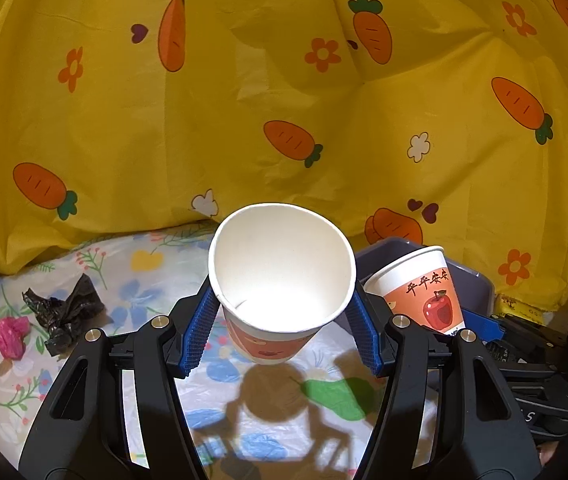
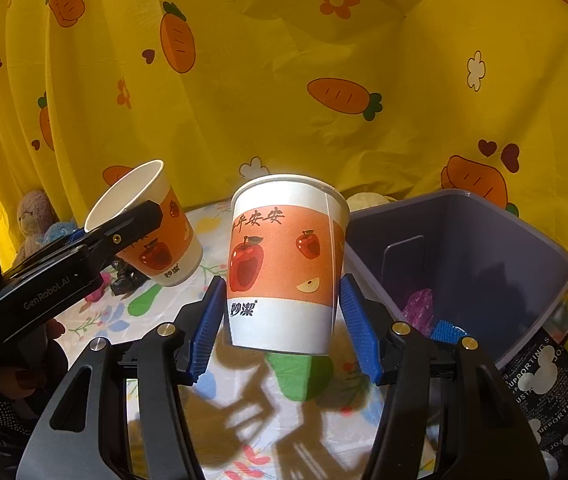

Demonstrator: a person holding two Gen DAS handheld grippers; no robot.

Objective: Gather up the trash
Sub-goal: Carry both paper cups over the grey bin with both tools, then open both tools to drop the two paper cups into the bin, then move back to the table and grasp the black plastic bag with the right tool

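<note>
Paper cups fill both my grippers. My left gripper [image 1: 282,320] is clamped on a tilted paper cup [image 1: 280,276], its white mouth facing me, lifted above the floral sheet [image 1: 152,280]. My right gripper [image 2: 280,320] grips an upright apple-print cup [image 2: 284,264], also clear of the sheet. Just right of that cup stands the purple bin [image 2: 523,240], open, with a purple scrap [image 2: 417,306] inside. Left on the sheet lie a crumpled black bag [image 1: 64,312] and a pink wrapper [image 1: 2,336]. Behind hangs the yellow carrot-print curtain [image 1: 284,100]; a plush toy [image 2: 34,216] sits at its foot.
</note>
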